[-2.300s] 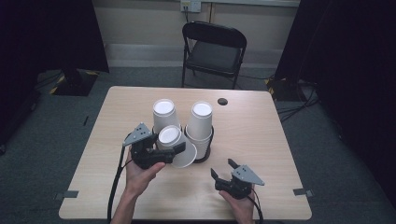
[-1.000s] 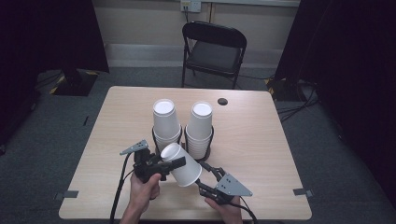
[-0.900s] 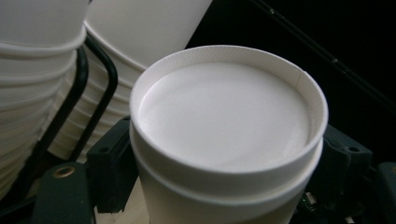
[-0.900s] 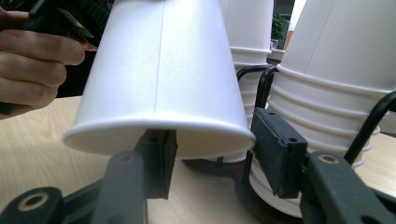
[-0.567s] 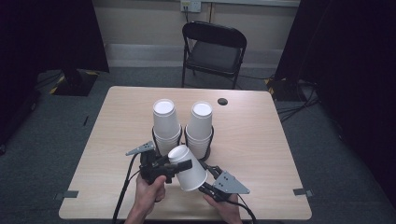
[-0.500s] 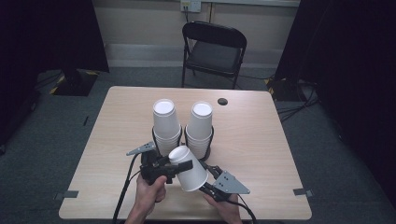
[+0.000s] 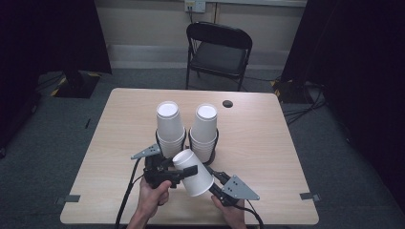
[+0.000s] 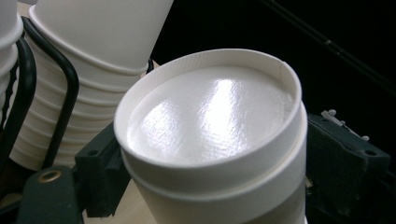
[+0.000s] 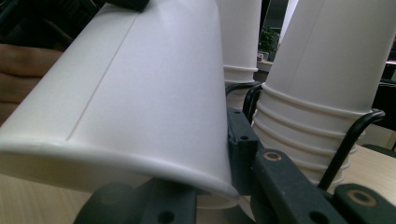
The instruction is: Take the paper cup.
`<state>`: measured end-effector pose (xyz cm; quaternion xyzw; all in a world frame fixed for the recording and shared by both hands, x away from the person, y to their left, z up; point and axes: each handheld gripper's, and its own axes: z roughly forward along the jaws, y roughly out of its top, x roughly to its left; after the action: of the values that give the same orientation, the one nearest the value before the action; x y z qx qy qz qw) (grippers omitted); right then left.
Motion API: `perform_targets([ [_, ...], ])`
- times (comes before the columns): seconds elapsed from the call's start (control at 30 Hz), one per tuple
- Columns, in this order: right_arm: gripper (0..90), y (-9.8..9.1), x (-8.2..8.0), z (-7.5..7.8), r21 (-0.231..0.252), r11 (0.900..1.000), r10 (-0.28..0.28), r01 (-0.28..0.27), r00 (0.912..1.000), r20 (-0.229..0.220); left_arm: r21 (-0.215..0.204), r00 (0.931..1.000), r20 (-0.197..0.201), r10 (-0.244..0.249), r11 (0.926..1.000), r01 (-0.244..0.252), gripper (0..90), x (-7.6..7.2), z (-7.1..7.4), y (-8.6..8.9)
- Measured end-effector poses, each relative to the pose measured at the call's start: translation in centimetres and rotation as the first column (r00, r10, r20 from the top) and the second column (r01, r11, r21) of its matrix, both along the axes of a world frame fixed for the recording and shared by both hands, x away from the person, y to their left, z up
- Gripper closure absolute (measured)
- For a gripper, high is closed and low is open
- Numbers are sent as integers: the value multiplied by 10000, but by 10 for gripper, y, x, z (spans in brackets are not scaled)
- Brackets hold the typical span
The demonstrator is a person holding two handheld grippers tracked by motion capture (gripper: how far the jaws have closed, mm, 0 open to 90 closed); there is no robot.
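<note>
The jaws of my right gripper (image 7: 213,185) have just been closing and now pinch the wide rim of the white paper cup (image 7: 193,172). The jaws of my left gripper (image 7: 183,167) have just been opening around its base, and I cannot tell if they press it. I judge the cup is passing from left to right. It hangs tilted above the light wooden counter (image 7: 267,157), at 6 o'clock from the two tall stacks of white paper cups (image 7: 169,125) in the black wire holder (image 7: 216,140). These stacks are very near, so a swing toward 12 o'clock may hit them. A small dark disc (image 7: 227,103) lies at 1 o'clock, and a black folding chair (image 7: 217,52) stands behind.
</note>
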<state>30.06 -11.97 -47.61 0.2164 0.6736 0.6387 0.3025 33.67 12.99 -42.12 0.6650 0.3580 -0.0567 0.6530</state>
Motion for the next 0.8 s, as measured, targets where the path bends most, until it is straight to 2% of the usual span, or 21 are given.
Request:
perform_targets([
  [0.1, 833, 0, -1, 0, 21, 10000, 46, -46, 10000, -31, -52, 9997, 210, -99, 9999, 100, 140, -1, -1, 1],
  [0.3, 842, -1, -3, 3, -23, 9999, 151, -151, 9998, -91, -53, 9993, 330, -155, 9999, 157, 114, -2, -2, 4],
  [0.37, 848, -1, -3, 4, 9, 9999, 164, -164, 9998, -90, 72, 9983, 588, -53, 10000, 49, 103, -3, -2, 6],
  [0.43, 852, -2, -4, 4, 111, 9997, 204, -203, 9998, -83, 48, 9974, 699, -152, 9999, 149, 95, -4, -2, 8],
  [0.67, 858, -2, -5, 9, -6, 9999, 153, -153, 9998, 135, -17, 9947, 1024, -89, 10000, 91, 67, -5, -4, 11],
  [0.8, 861, -1, -4, 11, -51, 10000, 62, -61, 9999, 93, 42, 9893, 1443, 208, 9998, -217, 7, -6, -5, 18],
])
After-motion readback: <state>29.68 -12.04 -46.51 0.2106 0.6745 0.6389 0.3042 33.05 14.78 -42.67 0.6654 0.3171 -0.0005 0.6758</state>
